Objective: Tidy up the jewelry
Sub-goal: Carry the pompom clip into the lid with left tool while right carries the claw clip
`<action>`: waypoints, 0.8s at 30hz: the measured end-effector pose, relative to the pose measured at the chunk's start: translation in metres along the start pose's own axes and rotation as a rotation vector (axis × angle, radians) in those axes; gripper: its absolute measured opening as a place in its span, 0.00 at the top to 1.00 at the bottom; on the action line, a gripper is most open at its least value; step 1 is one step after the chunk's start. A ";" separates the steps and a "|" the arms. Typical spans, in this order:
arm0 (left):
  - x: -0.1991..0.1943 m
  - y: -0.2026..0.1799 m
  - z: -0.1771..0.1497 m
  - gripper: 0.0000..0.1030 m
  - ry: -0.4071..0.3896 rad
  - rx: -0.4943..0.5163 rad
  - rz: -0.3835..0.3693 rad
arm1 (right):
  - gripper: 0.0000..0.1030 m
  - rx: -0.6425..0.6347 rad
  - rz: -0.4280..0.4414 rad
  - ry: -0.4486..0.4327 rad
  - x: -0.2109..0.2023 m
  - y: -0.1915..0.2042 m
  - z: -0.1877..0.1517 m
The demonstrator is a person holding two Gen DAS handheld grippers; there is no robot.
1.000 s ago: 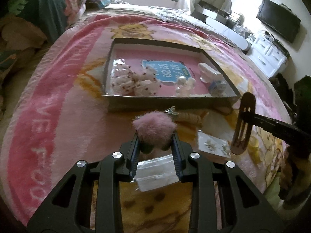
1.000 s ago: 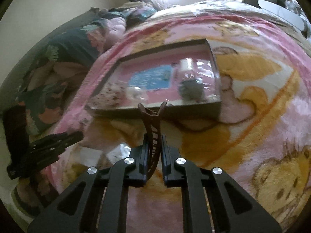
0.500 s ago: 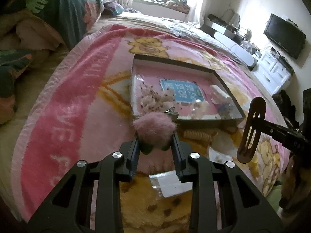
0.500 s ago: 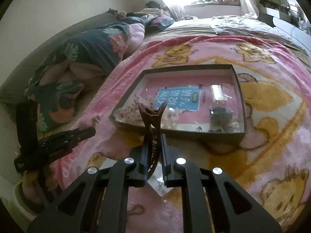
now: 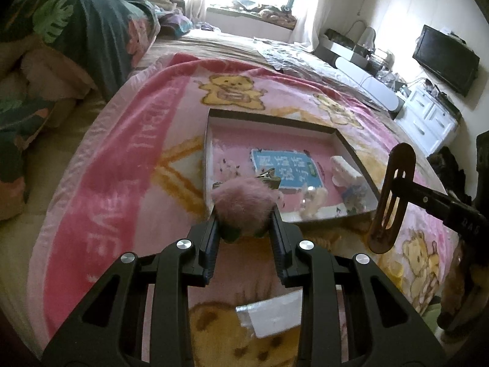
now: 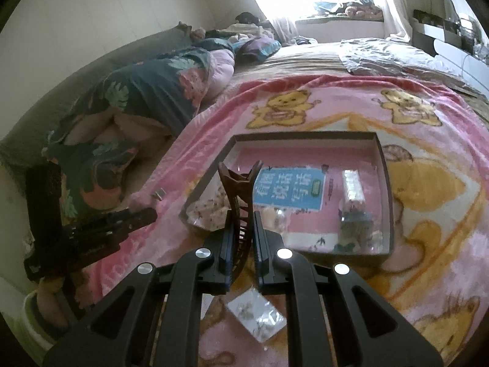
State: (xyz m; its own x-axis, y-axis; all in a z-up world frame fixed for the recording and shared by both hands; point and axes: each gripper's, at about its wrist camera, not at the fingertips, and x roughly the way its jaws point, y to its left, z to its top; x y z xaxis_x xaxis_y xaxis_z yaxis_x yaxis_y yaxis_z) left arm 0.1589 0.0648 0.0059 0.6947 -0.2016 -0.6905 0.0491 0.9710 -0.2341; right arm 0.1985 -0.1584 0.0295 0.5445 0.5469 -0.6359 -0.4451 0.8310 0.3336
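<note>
A pink blanket (image 5: 101, 165) covers the bed, bearing a tray (image 5: 275, 119). Above its near edge, the left hand-held gripper (image 5: 244, 223) clamps a pompom clip (image 5: 244, 205); the right hand-held gripper (image 6: 243, 238) pinches a brown claw clip (image 6: 240, 192).

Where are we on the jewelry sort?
Partway. Done: several pieces already lie in the tray, among them a spotted bundle and a white clip. In hand: the left gripper grips a pink pompom clip and the right gripper a brown claw clip, both near the tray's front edge. Left: a clear packet lies on the blanket outside the tray.
</note>
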 end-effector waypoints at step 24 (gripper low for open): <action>0.067 -0.044 0.030 0.78 0.062 0.073 -0.038 | 0.90 0.046 -0.133 -0.029 0.017 -0.058 0.029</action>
State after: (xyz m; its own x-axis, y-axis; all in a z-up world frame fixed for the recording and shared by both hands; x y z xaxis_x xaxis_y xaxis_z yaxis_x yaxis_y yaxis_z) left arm 0.2248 0.0128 -0.0095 0.6457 -0.2438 -0.7236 0.1284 0.9688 -0.2119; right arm 0.2546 -0.1947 0.0194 0.6169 0.4338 -0.6566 -0.3350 0.8997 0.2797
